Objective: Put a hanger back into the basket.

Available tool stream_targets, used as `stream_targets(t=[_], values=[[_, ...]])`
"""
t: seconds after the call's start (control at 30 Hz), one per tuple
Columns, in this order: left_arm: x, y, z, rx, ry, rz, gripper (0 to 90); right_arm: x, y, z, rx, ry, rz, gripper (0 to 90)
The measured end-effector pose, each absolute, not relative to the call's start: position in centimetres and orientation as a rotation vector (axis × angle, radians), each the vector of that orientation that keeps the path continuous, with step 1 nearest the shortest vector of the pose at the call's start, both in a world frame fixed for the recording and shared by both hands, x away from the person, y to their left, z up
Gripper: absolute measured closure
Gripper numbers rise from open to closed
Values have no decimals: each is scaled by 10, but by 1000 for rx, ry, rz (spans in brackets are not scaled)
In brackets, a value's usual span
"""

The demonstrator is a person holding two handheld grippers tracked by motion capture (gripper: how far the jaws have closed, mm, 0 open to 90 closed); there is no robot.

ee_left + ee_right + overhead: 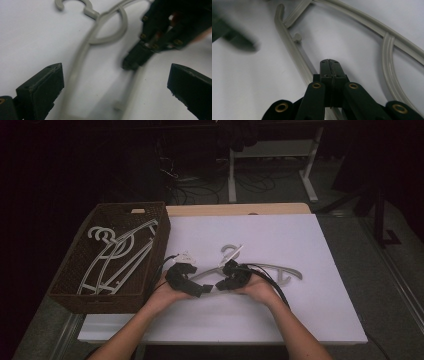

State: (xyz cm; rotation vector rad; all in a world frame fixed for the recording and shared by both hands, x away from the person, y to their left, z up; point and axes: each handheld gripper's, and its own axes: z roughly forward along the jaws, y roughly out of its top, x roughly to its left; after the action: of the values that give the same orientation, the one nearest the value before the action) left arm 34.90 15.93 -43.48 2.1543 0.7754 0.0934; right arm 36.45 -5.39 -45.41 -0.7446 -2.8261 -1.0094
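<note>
White table [310,310], grey hanger [280,268] beneath both tools

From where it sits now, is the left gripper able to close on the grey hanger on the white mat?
Probably yes. The left gripper has its jaws wide open, and a bar of the grey hanger runs up between them on the white mat. The right gripper, jaws shut, sits close by and could crowd it.
</note>
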Motion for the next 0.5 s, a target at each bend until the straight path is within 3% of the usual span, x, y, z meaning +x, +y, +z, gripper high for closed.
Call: stream_targets(t=[0.37, 0.5], values=[[350, 161, -434, 2148, 781, 96, 7, 337, -67, -449, -698, -2844, -1045, 894], [350, 161, -435, 2153, 777, 90, 7, 329, -104, -437, -836, -2849, -1096, 894]])
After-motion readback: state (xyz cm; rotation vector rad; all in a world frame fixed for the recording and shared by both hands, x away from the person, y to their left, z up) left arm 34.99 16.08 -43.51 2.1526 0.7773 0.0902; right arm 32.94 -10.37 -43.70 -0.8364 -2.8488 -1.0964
